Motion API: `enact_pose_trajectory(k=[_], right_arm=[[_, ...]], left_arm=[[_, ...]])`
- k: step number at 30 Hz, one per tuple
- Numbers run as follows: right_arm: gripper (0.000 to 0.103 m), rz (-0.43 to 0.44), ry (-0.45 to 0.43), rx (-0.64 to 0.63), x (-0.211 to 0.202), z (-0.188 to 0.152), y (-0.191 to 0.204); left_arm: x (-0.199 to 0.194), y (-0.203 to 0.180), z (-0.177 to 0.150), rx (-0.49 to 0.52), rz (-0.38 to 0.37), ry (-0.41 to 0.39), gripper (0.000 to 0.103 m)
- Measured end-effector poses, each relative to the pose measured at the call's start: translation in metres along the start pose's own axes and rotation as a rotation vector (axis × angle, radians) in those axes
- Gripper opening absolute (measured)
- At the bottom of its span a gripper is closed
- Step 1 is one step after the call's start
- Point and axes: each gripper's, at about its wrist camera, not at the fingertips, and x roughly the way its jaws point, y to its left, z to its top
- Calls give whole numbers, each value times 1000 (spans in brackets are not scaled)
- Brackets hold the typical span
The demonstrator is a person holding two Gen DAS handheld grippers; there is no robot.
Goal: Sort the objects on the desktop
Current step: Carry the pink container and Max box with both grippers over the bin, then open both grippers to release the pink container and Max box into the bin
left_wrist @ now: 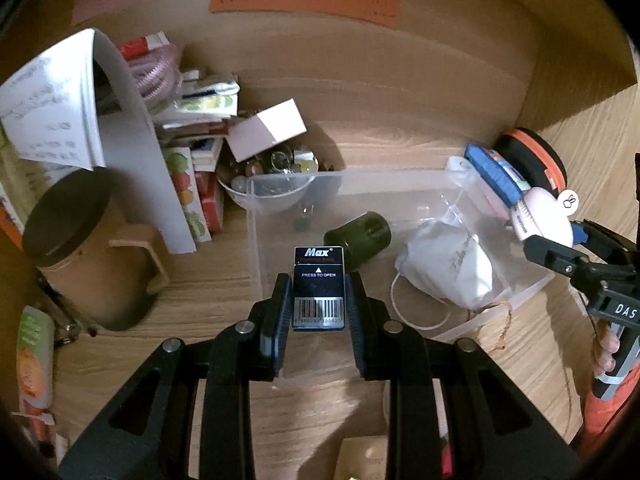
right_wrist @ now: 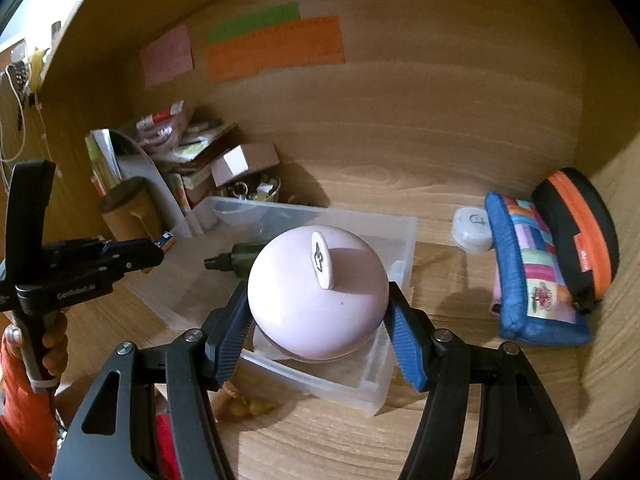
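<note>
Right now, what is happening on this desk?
A person is sorting desk items with two handheld grippers. The left gripper holds a small "Max" box over the clear plastic bin. The right gripper grips a round pink object above the same bin, which already holds a green bottle and a white mask.

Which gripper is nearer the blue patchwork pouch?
Right. The right gripper, shut on the pink round object, hangs beside the blue patchwork pouch; the left gripper sits across the clear bin from it.
</note>
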Motion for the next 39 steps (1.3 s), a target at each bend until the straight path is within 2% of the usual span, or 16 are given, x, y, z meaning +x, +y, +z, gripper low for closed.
enact_pose_trajectory(k=[11, 14, 19, 21, 30, 34, 36, 39], right_arm=[[60, 5, 74, 9, 31, -10, -2], [60, -31, 65, -10, 33, -11, 2], [61, -35, 78, -41, 40, -13, 8], [61, -69, 74, -71, 41, -14, 13], [61, -82, 56, -77, 44, -15, 16], [66, -99, 45, -75, 44, -15, 16], [67, -90, 45, -76, 43, -15, 15], [68, -83, 45, -74, 43, -15, 16]], left_arm=[[23, -11, -3, 45, 6, 43, 26], [26, -13, -4, 56, 6, 46, 26], [28, -15, -5, 70, 20, 44, 26], [28, -15, -5, 72, 17, 40, 26], [27, -16, -5, 89, 32, 22, 30], [25, -20, -7, 118, 92, -16, 43], [24, -20, -8, 118, 85, -17, 45], [22, -20, -8, 119, 31, -9, 59]])
